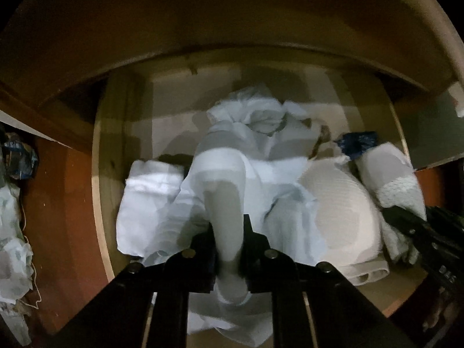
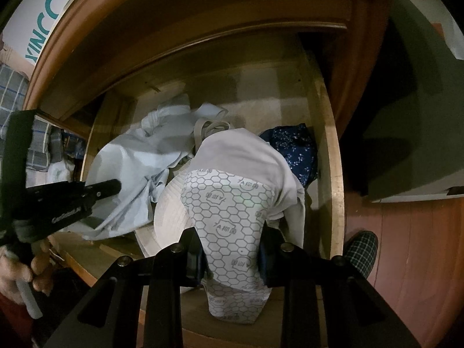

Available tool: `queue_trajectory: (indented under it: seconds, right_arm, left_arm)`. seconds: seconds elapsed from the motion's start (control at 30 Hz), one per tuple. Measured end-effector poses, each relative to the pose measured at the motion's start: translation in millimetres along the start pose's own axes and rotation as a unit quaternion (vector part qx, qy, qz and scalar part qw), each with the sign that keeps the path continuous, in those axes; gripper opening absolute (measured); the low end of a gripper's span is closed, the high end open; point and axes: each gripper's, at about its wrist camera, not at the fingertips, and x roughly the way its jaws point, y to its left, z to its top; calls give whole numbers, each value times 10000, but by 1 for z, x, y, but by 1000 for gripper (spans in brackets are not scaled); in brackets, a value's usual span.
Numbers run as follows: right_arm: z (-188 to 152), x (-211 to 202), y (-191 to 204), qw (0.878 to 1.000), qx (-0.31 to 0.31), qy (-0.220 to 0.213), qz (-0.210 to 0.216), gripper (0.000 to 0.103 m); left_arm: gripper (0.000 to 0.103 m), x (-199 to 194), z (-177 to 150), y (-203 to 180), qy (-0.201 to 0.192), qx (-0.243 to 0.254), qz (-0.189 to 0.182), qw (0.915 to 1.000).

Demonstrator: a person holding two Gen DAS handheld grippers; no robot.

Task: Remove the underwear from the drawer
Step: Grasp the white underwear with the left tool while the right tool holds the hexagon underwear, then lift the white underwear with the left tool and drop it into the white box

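The wooden drawer [image 1: 107, 145] stands pulled out and holds a heap of underwear. My left gripper [image 1: 229, 249] points down into it and is shut on a fold of pale blue underwear [image 1: 240, 168], which bunches up between the fingers. My right gripper [image 2: 232, 255] is shut on a grey pair with a white hexagon-printed panel [image 2: 229, 203], its cloth draped over the jaws. The right wrist view shows the pale blue underwear [image 2: 136, 159] spread at the drawer's [image 2: 327, 174] left, with the left gripper [image 2: 113, 187] on it.
A folded white cloth [image 1: 148, 200], a white ribbed garment [image 1: 342, 208] and a dark blue flowered piece [image 2: 293, 148] also lie in the drawer. The cabinet top overhangs the back. A hand [image 2: 29, 266] holds the left tool; a checked slipper [image 2: 361, 249] stands on the floor at right.
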Motion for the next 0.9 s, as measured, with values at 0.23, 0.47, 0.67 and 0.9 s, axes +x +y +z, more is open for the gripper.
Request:
queue_trajectory:
  seconds: [0.23,0.47,0.67,0.9]
  right_arm:
    - [-1,-1,7,9996,-222,-65,-167,26]
    - [-2,0,9,9987,-348,-118,-364,26]
    - [-2,2,7,9987,-275,-114,-415,26]
    - [-1,4,7,9984,-271,-74,-488,26]
  left_arm:
    - [13,-29,-8,0,-285,3,-9,9996]
    - [13,-61,-18,5,-524,-119,-194,9984]
    - [13,-100,-26,5,-771,-12,-221,9968]
    - [13,-158,-33,6,-1108,106,-332,9932]
